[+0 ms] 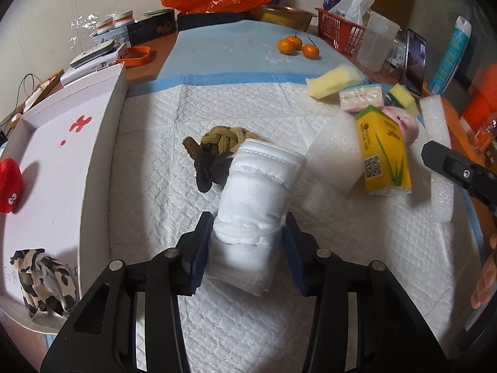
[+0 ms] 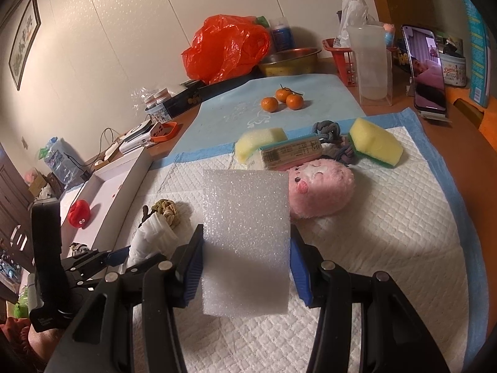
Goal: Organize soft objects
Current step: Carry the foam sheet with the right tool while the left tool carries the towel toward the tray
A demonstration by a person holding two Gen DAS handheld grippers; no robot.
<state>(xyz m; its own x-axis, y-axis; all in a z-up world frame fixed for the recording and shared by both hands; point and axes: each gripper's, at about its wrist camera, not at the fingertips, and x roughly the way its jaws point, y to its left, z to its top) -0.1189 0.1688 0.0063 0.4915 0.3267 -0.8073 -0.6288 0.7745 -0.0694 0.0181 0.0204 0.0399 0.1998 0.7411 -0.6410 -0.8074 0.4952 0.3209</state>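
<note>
Pad edge: the white quilted pad (image 1: 149, 143) ends at a blue border on its far side.
Left side: white box (image 1: 102, 143) wall beside the pad.
Open room: bare pad near the right gripper's right side.
Left gripper (image 1: 248, 242): clamped on the white cloth roll (image 1: 257, 180), near-centre.
Right gripper (image 2: 247, 261): pads pressing the white foam block (image 2: 245, 233), pink plush (image 2: 320, 186) just beyond.

Both the left gripper (image 1: 248, 248) and the right gripper (image 2: 247, 267) are black angular frames with silver rivets at the joints and ribbed blue pads (image 1: 198, 258) inside.
</note>
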